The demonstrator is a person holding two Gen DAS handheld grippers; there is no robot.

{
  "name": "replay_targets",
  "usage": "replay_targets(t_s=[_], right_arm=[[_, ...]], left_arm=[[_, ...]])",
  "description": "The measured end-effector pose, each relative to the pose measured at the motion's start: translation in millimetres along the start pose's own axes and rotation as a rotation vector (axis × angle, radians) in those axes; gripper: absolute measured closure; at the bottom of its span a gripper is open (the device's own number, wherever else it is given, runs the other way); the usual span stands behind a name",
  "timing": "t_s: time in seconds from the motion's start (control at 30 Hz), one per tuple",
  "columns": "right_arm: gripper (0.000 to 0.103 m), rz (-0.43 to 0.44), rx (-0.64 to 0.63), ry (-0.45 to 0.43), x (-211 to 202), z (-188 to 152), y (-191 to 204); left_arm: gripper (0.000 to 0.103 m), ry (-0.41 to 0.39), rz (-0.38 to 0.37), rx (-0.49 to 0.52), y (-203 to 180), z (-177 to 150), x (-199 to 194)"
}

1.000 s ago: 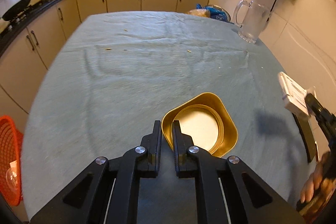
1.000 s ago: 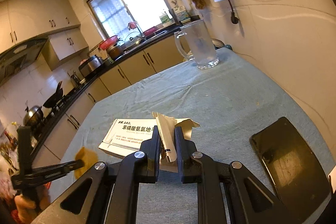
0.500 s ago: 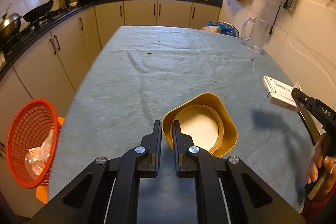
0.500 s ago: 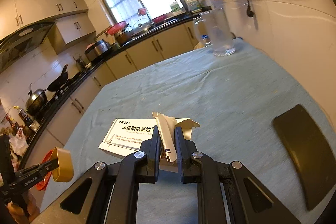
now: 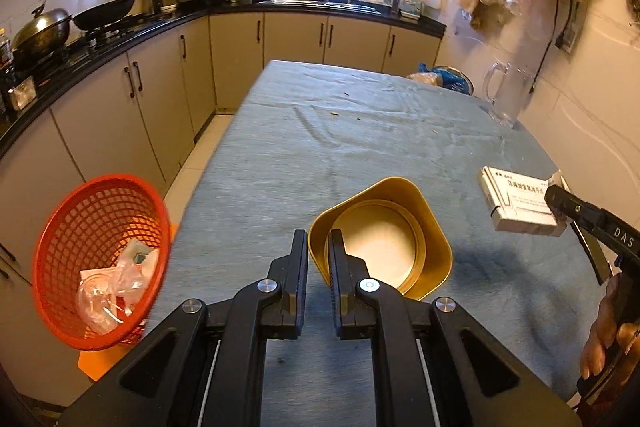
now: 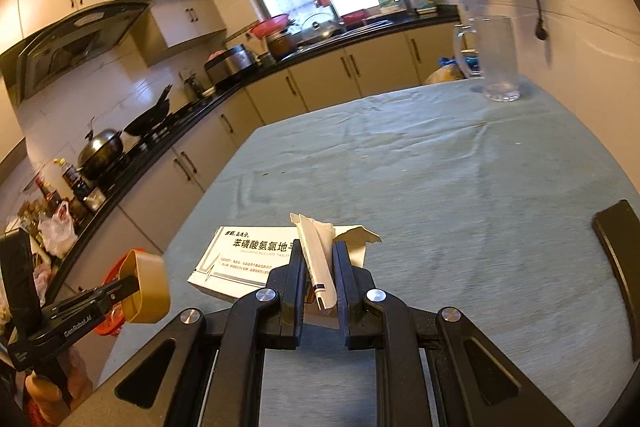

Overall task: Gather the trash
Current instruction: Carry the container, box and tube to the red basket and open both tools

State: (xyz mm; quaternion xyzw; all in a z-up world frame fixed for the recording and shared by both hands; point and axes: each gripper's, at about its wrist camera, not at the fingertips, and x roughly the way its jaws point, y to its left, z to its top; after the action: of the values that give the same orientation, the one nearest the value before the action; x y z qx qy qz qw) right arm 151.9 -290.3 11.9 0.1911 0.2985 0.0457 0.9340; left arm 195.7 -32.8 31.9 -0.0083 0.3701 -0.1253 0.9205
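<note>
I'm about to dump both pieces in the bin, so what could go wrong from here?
The left gripper pinches only the gold container's thin rim, so it might twist loose. The right gripper holds the white box by its torn flap, which could rip. The red basket sits below the table edge, easy to miss.

The left gripper points forward and downward, its jaws pinched on the rim of a gold cup. The right gripper tilts down less steeply, jaws clamped on the torn flap of a white box. A hand, seemingly bare, grips its handle.
</note>
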Motion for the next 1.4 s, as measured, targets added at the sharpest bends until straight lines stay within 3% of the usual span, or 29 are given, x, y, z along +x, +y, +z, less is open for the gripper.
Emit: replay_targets(t_s=[0.73,1.07,1.4], right_arm=[[0.089,0.118,-0.203,0.061,48,-2,143],[0.089,0.176,-0.301,0.099,80,-12,215],[0.089,0.18,-0.363,0.116,102,-19,253]], left_arm=[[0.094,-0.098,0.128,-0.171,121,-5,-47],[0.094,-0.095,0.183,-0.249,178,-16,-52],[0.093,-0.07,0.205,-0.293,207,-29,-46]])
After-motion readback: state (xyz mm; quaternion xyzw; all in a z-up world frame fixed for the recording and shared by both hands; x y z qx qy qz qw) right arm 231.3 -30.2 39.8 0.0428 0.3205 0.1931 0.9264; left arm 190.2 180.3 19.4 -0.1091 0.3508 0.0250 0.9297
